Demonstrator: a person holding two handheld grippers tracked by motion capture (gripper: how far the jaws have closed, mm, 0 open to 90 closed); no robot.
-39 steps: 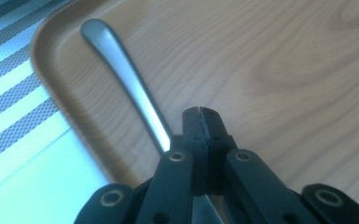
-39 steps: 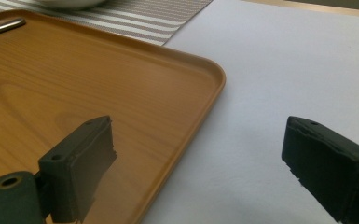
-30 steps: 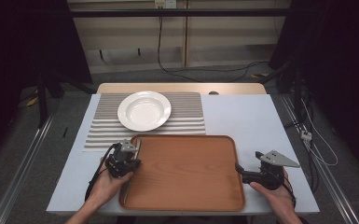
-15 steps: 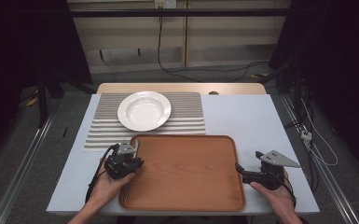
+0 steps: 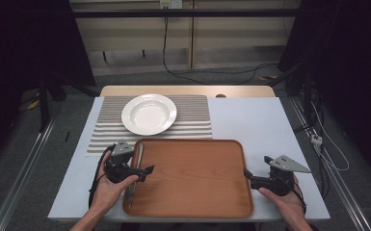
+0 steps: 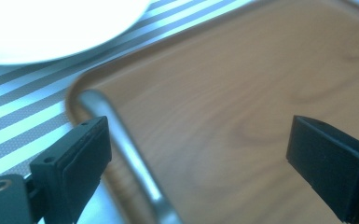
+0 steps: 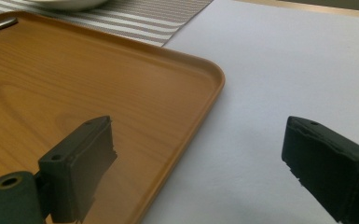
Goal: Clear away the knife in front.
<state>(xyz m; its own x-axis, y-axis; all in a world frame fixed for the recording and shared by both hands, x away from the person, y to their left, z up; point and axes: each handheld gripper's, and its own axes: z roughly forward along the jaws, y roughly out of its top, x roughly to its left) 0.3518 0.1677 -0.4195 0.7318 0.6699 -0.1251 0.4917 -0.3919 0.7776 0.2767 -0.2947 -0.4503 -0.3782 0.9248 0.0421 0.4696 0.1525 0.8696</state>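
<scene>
Tabletop comes first by size: a pale surface with a striped placemat laid over its far left part, presumably to give the dishware a soft, non-slip seat. Next is the wooden tray, set at the near edge, its far rim just beside the placemat's near edge. That puts it within easy reach of both hands, and it looks like the staging ground for whatever gets laid out. On the placemat sits a white plate, empty, well back from the grippers.

The left gripper hovers over the tray's left side, its jaws spread wide and holding nothing. In the left gripper view those jaws stand on either side of a metal utensil, which lies inside the tray just beside its left rim, lengthwise along it. Which kind of utensil it is cannot be told; the working end is out of view or too blurred. The gripper seems posed this way because the rim leaves little room on one side of the utensil, so a wide opening from above gives the jaws a chance to bracket it.

The right gripper rests low on the bare tabletop at the tray's right edge, likewise released and empty. In the right gripper view one jaw reaches over the tray and the other over the tabletop, so it straddles the rim. Judging by that placement, it is parked to steady the tray or simply waiting its turn.
</scene>
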